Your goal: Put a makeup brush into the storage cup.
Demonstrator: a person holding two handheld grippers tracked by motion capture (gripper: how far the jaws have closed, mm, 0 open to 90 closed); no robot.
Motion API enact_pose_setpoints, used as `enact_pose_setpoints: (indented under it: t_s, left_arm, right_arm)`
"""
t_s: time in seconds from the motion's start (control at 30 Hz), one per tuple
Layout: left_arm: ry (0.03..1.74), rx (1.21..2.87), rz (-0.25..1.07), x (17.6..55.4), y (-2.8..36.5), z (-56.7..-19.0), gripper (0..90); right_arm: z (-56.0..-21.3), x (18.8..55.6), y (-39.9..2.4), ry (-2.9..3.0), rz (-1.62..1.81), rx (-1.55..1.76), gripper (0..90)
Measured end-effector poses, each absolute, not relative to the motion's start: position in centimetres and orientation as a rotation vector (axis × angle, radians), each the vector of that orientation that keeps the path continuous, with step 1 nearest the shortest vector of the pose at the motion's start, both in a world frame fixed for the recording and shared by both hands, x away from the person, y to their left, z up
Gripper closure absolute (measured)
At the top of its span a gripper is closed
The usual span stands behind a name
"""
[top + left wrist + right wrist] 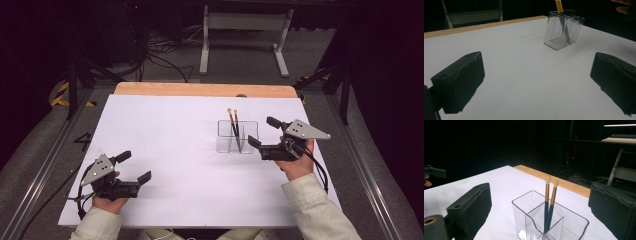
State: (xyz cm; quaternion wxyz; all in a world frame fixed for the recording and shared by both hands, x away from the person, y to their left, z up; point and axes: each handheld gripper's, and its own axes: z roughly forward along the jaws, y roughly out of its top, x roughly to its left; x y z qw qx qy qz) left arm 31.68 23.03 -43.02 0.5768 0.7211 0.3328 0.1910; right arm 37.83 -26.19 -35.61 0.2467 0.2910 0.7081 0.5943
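A clear plastic holder (237,136) with compartments stands right of the table's middle. Two brushes (233,122) with dark blue handles, gold ferrules and pale tips lean upright in one of its compartments. My right gripper (263,132) hovers just right of the holder, pointing at it, jaws wide open and touching nothing. In the right gripper view the holder (574,225) and brushes (550,200) sit close ahead between the two jaws. My left gripper (134,166) rests open at the near left, with nothing between its jaws. From there the holder (574,27) stands far off.
A white sheet (170,150) covers the table, with a wooden strip (200,90) along the far edge. Beyond it, a white desk frame (245,30) and cables lie on the floor. Metal rails run along both sides of the table.
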Motion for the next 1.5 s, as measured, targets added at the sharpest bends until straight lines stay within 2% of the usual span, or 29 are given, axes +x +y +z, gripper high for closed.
enact_pose_setpoints:
  t_s: [0.77, 1.5]
  left_arm:
    - [0.758, 1.697, 0.445, 31.6, 22.9, -43.0, 0.2]
    - [0.735, 1.702, 0.426, 31.5, 22.7, -43.0, 0.2]
  right_arm:
    - [-35.2, 34.9, -29.9, 2.052, 1.568, 0.753, 1.8]
    - [-37.5, 33.0, -30.5, 2.138, 1.560, 0.723, 0.3]
